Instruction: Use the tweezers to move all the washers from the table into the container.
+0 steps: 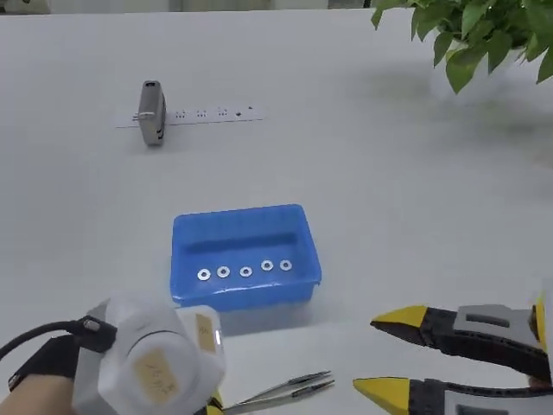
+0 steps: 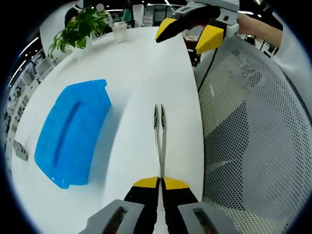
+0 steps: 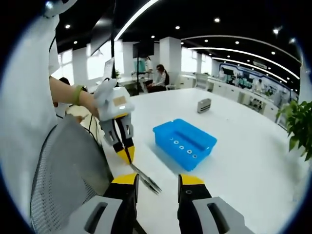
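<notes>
Near the front edge of the table (image 1: 415, 216), my left tongs (image 2: 160, 181) are clenched on the tweezers (image 2: 160, 136), and my right tongs (image 1: 367, 353) gape empty. Five washers (image 1: 245, 271) lie inside the blue container (image 1: 246, 220), so I judge the moving done. Next I would lay the tweezers down gently.

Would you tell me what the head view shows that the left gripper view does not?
Head view: five washers lying in the container, and a power strip farther back. Left gripper view: the left hand-held gripper shut on the tweezers, and a mesh chair beside the table. Both: the blue container, the tweezers, the plant and the open right hand-held gripper.
</notes>
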